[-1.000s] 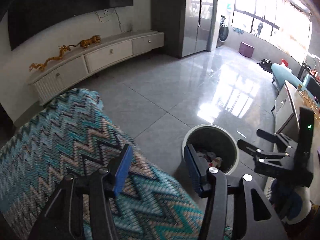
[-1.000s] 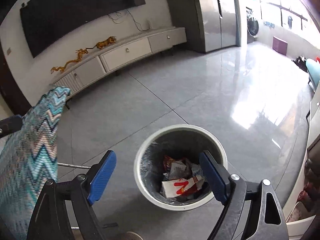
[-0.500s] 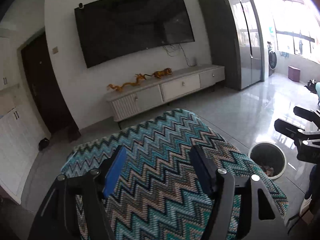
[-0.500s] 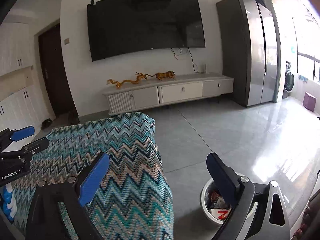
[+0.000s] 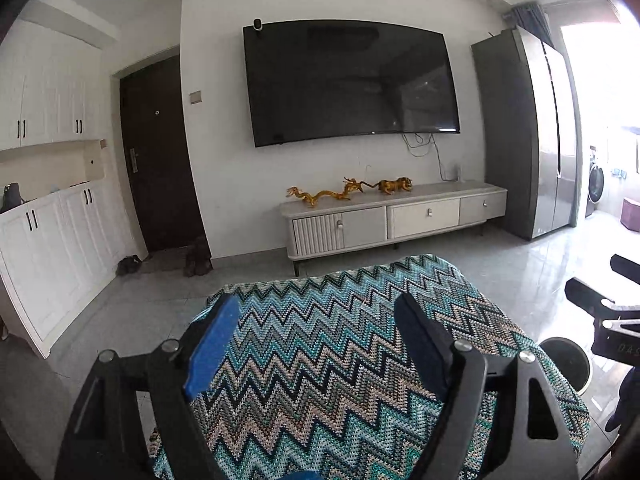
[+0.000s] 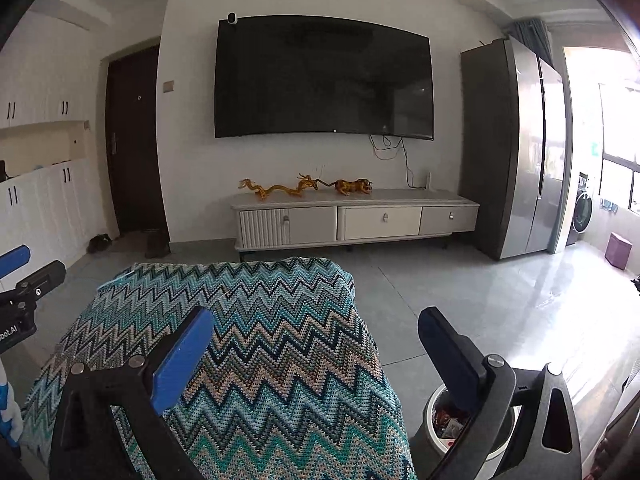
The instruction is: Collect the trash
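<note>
Left gripper [image 5: 316, 344]: its jaws stand wide apart and nothing is between them; it hangs above the zigzag cloth.
Right gripper [image 6: 316, 354]: its jaws are also spread wide and hold nothing; in the left wrist view it shows at the far right edge [image 5: 608, 312].
Zigzag cloth [image 5: 340, 360]: a blue and beige knitted cover, spread under both grippers and reaching forward past their fingertips.
Trash bin [image 6: 436, 428]: a round pale bin on the floor, low and to the right of the right gripper, partly hidden behind its right finger; in the left wrist view [image 5: 566, 360] it is to the right, just past the edge of the cloth.
Trash [image 6: 446, 420]: some crumpled wrappers lie inside the bin; what they are I cannot tell.
Television [image 6: 324, 80]: large and dark, on the wall straight ahead of both grippers.
Low cabinet [image 6: 356, 220]: under the television, with gold figurines [image 6: 308, 188] on its top.
Refrigerator [image 6: 516, 152]: tall and grey, ahead and to the right.
Dark door [image 5: 160, 156]: ahead and to the left.
</note>
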Tool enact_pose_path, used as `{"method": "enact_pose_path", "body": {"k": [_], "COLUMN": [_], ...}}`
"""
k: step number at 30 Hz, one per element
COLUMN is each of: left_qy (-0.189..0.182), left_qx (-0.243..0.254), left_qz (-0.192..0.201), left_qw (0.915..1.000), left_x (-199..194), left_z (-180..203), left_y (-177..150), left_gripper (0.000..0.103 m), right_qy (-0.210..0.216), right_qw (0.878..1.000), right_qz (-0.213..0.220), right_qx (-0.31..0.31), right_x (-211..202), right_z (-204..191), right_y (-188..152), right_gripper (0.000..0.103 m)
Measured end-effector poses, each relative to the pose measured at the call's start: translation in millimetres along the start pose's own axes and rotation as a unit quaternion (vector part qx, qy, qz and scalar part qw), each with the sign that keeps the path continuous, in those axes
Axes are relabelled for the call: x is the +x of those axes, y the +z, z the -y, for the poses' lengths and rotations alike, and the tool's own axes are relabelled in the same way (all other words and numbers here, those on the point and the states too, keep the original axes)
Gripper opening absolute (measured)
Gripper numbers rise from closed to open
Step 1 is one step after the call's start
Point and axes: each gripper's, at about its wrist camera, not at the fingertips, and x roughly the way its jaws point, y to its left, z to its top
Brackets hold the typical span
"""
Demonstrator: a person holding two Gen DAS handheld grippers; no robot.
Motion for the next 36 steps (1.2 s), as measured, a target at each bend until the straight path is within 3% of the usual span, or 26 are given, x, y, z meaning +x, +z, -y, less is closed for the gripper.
{"method": "enact_pose_path", "body": {"k": [16, 36], "left_qy": [-0.003, -0.008], "left_qx": [-0.035, -0.036], "left_qz": [0.028, 0.003], "left_qw": [0.999, 0.9993], "left_x": [-18.1, -3.1], "left_z": [-23.4, -21.5], "left_y": [-4.0, -6.2], "left_gripper": [0.079, 0.079], "right_qy": [-0.044, -0.072], "right_qw": [0.999, 0.997], "right_qz": [-0.004, -0.004], "right_qx": [-0.016, -0.009], "right_x": [-3.8, 7.0], "right_z": [-15.1, -2.3], "right_y": [-10.5, -17.1], "right_gripper": [0.103, 0.103]}}
